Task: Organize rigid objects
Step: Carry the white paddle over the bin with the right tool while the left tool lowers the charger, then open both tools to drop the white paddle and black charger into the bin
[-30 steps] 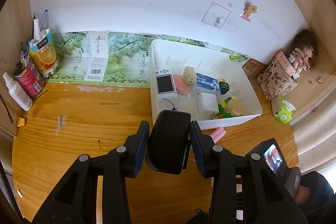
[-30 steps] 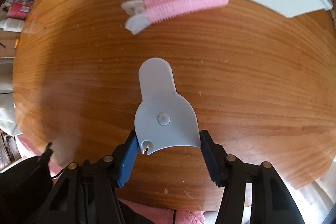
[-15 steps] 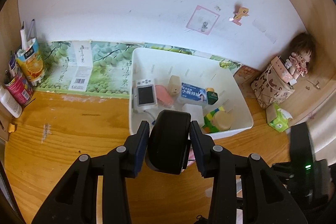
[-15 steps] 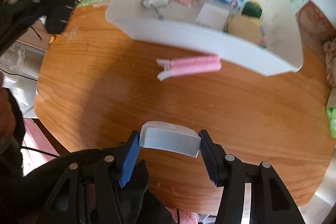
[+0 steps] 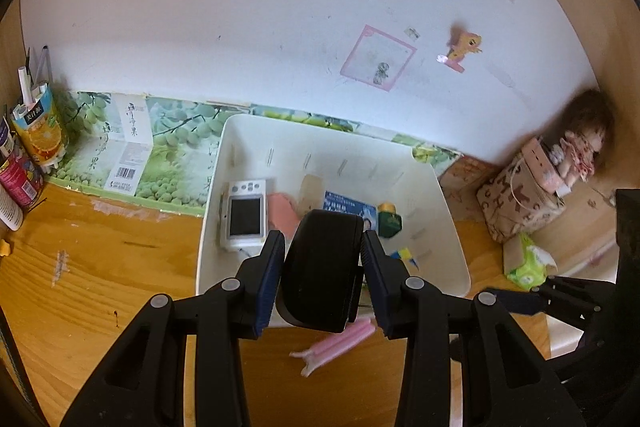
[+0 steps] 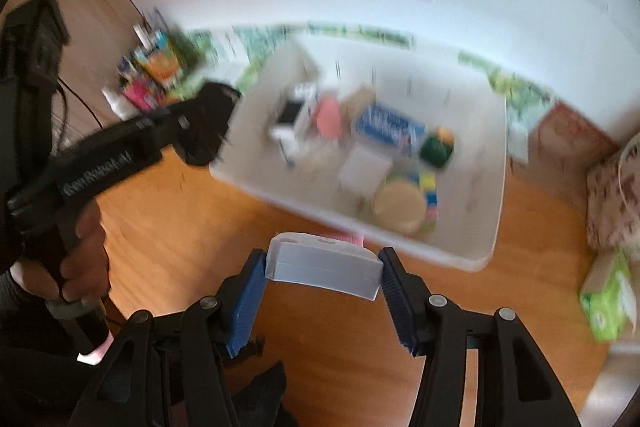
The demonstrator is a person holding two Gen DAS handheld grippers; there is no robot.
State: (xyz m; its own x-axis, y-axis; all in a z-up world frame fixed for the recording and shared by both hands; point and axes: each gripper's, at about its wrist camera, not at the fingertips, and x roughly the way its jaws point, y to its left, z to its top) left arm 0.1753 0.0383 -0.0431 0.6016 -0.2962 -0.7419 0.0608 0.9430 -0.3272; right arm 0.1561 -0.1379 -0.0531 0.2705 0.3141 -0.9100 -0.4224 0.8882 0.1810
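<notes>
Left tool (image 5: 322, 277) is clamped on a rounded black object (image 5: 320, 273), pads pressed tight to both sides, and I've got it held up over the near edge of the white bin (image 5: 448, 211) on the bench (image 5: 100, 267). My guess is it's raised like that so it clears the rim before dropping in

Right tool (image 6: 322, 291) is closed to about the width of a pale grey plastic piece (image 6: 324, 263) and grips it by its two ends, flat face toward the camera. It sits nearer than the bin and a bit right of the other tool; that view is blurry so I won't swear to details

Inside the bin: a small white camera (image 5: 244, 215) at the left, a pink thing beside it, a blue box (image 5: 350, 207) in the middle, a green bottle (image 5: 390, 221) right of that. Still out on the wood, just near of the bin wall, is a pink hair clip (image 5: 336, 345). Looks like that one's left to collect once both held pieces go in
</notes>
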